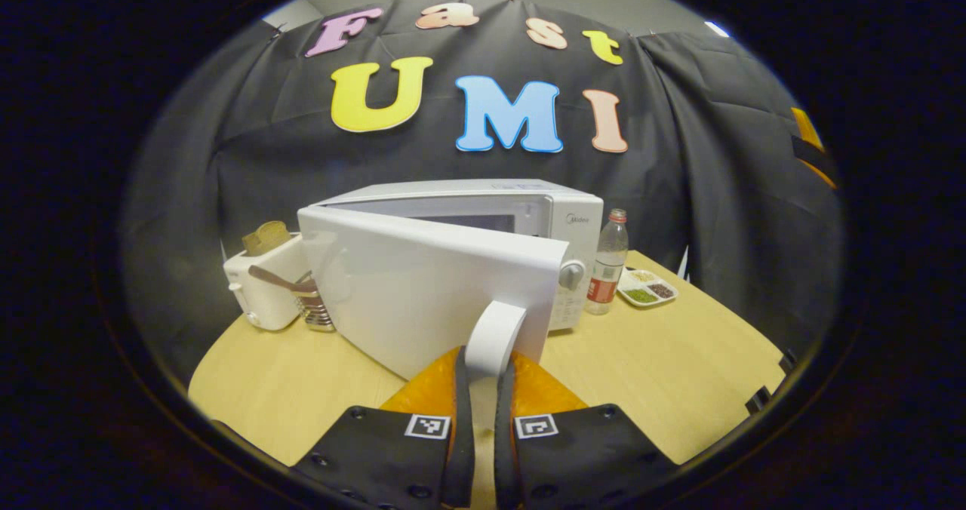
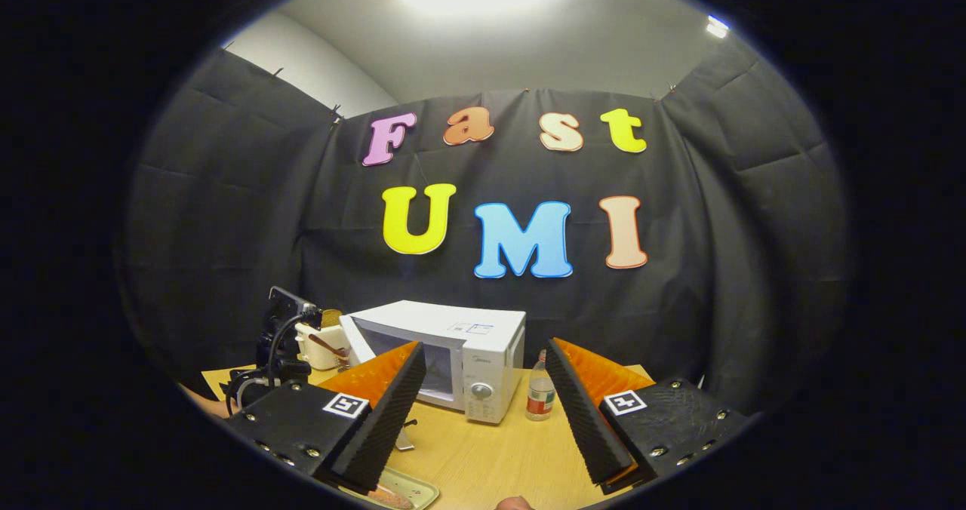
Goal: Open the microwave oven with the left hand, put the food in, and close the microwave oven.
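Left gripper view: left gripper (image 1: 483, 367) clenched on the white door handle (image 1: 494, 336), at 6 o'clock.
Microwave oven (image 1: 528, 216): mid-table, its door (image 1: 423, 291) swung partly out.
Right gripper view: right gripper (image 2: 483, 397) released, fingers wide apart, above the wooden table (image 2: 483, 457).
Food: a tray (image 2: 400, 491) at 6 o'clock by the right gripper; contents unclear.
Bottle (image 1: 607, 265): at 3 o'clock of the microwave oven.

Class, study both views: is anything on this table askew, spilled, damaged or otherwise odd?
Nothing stands out. The microwave door hangs partly open, but only because the left gripper is shut on its handle. The bottle, toaster and sectioned dish sit upright and tidy on the table, with no spills.
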`<state>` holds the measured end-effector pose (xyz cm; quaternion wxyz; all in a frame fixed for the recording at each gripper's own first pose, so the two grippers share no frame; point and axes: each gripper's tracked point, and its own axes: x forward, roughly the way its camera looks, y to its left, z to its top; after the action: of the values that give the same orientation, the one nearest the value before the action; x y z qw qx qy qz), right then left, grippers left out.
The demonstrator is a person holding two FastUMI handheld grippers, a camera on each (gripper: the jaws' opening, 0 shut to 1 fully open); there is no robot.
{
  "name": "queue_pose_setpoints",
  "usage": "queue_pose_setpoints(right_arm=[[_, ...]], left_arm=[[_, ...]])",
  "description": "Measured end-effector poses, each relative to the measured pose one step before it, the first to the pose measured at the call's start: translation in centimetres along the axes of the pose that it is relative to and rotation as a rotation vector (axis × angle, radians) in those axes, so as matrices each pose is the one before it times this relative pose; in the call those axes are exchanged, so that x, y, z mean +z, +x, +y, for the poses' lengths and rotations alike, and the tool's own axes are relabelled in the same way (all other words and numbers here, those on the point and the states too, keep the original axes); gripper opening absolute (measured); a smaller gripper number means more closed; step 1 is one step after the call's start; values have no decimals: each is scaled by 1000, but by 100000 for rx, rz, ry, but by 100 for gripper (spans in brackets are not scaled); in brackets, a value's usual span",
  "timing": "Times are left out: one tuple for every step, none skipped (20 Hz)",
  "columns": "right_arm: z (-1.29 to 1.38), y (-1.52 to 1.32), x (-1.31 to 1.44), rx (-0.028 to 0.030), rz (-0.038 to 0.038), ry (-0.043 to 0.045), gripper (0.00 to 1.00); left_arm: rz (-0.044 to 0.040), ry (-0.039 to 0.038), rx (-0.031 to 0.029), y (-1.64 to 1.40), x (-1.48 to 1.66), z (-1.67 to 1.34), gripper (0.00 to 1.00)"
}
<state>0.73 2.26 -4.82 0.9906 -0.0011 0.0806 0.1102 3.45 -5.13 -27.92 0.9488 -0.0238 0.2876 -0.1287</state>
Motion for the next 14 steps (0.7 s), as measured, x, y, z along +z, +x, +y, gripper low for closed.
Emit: queue_pose_setpoints(right_arm=[[804, 219, -11, 1493, 229, -20, 97], [704, 177, -103, 1313, 181, 110, 97], [689, 151, 1, 1240, 17, 150, 97], [744, 135, -62, 1089, 6, 67, 97], [752, 91, 64, 1126, -34, 6, 97], [753, 106, 16, 1049, 15, -143, 97], [641, 149, 13, 895, -27, -210, 97], [654, 82, -59, 933, 31, -115, 98], [707, 63, -32, 827, 204, -76, 98], [721, 66, -175, 778, 198, -92, 98], [655, 142, -15, 591, 301, -182, 98], [573, 153, -206, 336, 566, -243, 97], [649, 119, -141, 367, 561, -231, 98], [712, 52, 0, 320, 163, -10, 98]], left_arm=[[170, -175, 968, -632, -155, 620, 18], [48, -528, 1102, -689, -381, 744, 19], [-40, -696, 1081, -609, -170, 735, 19], [-90, -555, 1049, -604, -231, 700, 18], [31, -363, 991, -520, -191, 696, 18], [140, -232, 1018, -503, -310, 612, 18], [-12, -471, 908, -539, -220, 739, 19], [55, -496, 841, -461, -249, 703, 19], [18, -568, 905, -404, -86, 700, 19], [48, -453, 765, -371, -192, 752, 19], [-110, -429, 526, -461, -60, 715, 19], [-192, -438, 509, -406, -204, 691, 20], [-192, -337, 457, -353, -188, 792, 19], [-199, -224, 405, -419, -179, 737, 19]])
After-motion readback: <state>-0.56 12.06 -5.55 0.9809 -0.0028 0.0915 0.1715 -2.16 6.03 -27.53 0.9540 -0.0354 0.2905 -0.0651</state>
